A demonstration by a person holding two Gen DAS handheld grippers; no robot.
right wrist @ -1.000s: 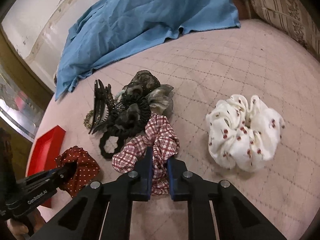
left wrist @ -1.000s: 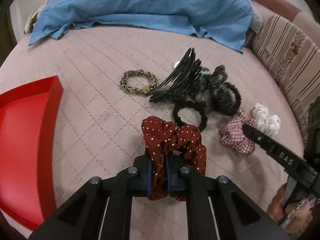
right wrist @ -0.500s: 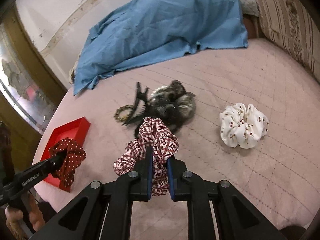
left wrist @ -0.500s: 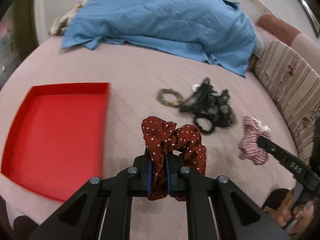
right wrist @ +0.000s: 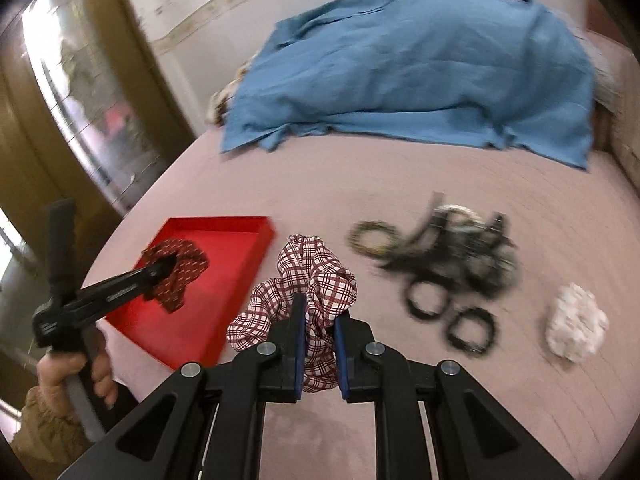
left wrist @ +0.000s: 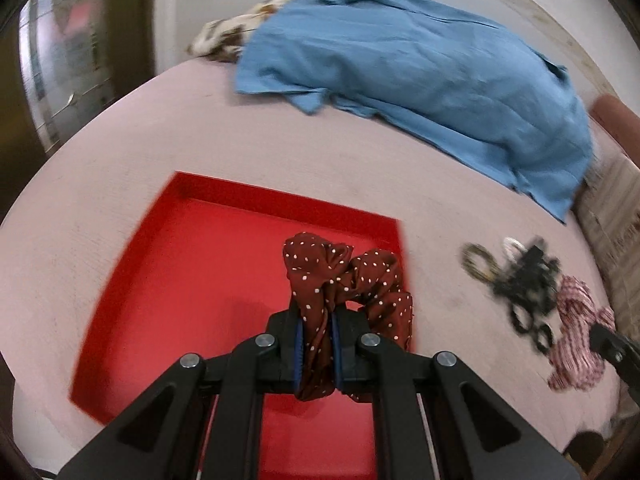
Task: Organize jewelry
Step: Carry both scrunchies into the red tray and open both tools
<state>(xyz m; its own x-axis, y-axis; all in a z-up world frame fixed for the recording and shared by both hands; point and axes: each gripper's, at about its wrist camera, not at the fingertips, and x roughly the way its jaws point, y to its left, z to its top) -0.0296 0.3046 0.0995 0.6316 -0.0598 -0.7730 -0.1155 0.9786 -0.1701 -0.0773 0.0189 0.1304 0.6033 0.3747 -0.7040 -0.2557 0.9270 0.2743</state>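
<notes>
2 claws grip scrunchies: left claw (left wrist: pixel 316 354) the dotted scrunchie (left wrist: pixel 348 280), right claw (right wrist: pixel 320 354) the plaid scrunchie (right wrist: pixel 308 280).

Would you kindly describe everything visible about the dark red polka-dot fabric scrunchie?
The dark red polka-dot fabric scrunchie is a gathered ring of soft cloth, maroon with small white dots, bunched into ruffled folds. The left hand-held gripper is shut on one pinched section; the rest puffs out past the fingertips. It hangs above the shallow red rectangular tray, touching nothing else.
</notes>
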